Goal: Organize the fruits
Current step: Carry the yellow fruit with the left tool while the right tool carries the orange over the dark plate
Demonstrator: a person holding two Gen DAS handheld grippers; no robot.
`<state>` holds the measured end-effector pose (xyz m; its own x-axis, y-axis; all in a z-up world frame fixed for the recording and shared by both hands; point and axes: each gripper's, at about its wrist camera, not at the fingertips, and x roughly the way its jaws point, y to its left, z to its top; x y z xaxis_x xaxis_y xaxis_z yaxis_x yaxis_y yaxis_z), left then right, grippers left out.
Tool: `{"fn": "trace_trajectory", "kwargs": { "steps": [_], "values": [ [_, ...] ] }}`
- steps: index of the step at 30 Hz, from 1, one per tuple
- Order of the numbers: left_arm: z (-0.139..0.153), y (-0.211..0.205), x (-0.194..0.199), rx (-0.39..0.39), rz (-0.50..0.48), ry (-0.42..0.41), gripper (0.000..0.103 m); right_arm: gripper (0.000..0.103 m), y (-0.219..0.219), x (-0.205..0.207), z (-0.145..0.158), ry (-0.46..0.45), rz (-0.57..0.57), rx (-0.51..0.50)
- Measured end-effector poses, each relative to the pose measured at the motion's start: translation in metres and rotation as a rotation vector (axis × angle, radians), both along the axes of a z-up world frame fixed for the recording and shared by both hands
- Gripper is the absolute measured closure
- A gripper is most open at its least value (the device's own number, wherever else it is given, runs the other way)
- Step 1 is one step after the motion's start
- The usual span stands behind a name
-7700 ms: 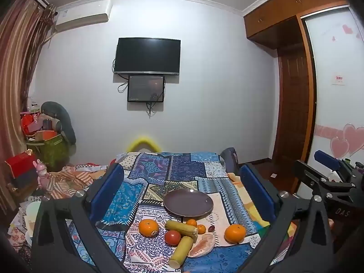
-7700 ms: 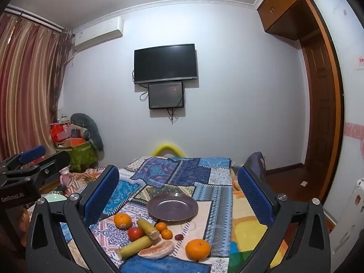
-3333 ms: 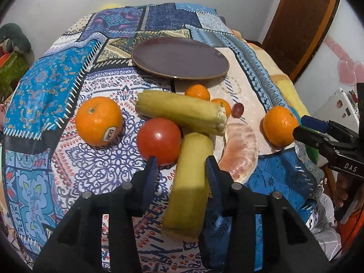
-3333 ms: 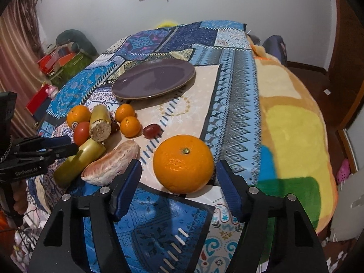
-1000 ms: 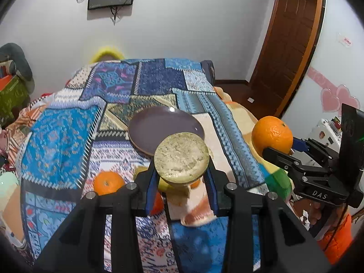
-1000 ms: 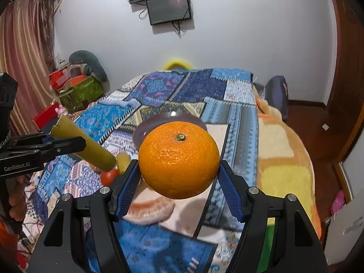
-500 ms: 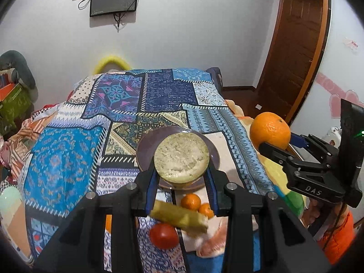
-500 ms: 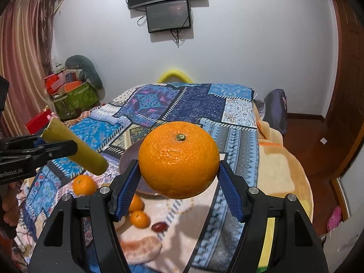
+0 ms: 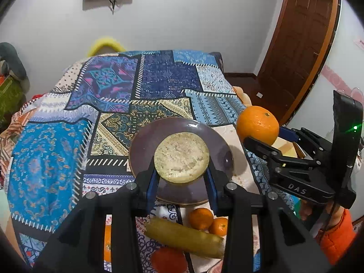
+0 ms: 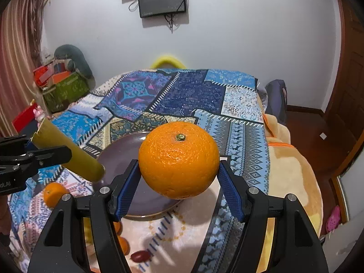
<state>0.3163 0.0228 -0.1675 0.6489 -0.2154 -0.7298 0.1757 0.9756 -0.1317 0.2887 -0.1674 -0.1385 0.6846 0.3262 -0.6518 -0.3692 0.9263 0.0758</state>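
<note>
both tongs are clenched on fruit, each held up over the bed. left gripper (image 9: 181, 159) pinches a yellow-green cane piece (image 9: 181, 157) between its blue pads, the cut pale end facing the camera; from the right wrist view the same piece (image 10: 68, 154) shows as a long stalk slanting down toward the purple plate (image 10: 122, 152), its lower end over the plate's left rim. right gripper (image 10: 179, 173) grips a large orange (image 10: 179, 159), stem end up, sitting in front of the plate from that camera; in the left wrist view this orange (image 9: 257, 124) hangs just beside the plate's right edge (image 9: 224, 150).

the plate lies on a patchwork blue cloth (image 9: 95, 104) and looks bare, though much of it is hidden behind the held fruit. near the plate's closer rim lie two small tangerines (image 9: 208, 221) touching each other, a second cane piece (image 9: 184, 237) lying across, and a red tomato (image 9: 169, 260) below it. another orange (image 10: 53, 193) rests on the cloth left of the plate, and a small dark red fruit (image 10: 140, 256), possibly a date, lies near the bottom.
</note>
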Motion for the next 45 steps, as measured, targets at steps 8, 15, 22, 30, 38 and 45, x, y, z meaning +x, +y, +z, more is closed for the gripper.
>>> {"fn": "trace_trajectory", "kwargs": {
  "steps": [8,15,22,30,38,45],
  "values": [
    [-0.019,-0.001,0.026,-0.034,-0.041,0.054,0.066,0.038,0.013,0.023,-0.022,0.051,0.020,-0.032],
    [-0.038,-0.002,0.045,-0.006,-0.043,0.105,0.066,0.038,0.021,0.036,-0.040,0.092,0.040,-0.055],
    [-0.036,0.003,0.057,-0.008,-0.012,0.062,0.064,0.038,0.029,0.046,-0.050,0.113,0.051,-0.066],
    [-0.042,0.007,0.071,0.045,0.045,0.064,0.056,0.038,0.038,0.059,-0.064,0.176,0.066,-0.066],
    [-0.049,0.017,0.080,0.022,0.077,0.087,0.053,0.036,0.043,0.060,-0.064,0.171,0.075,-0.096],
    [-0.057,0.023,0.084,0.017,0.098,0.138,0.048,0.032,0.040,0.056,-0.053,0.146,0.068,-0.089]
  ]
}}
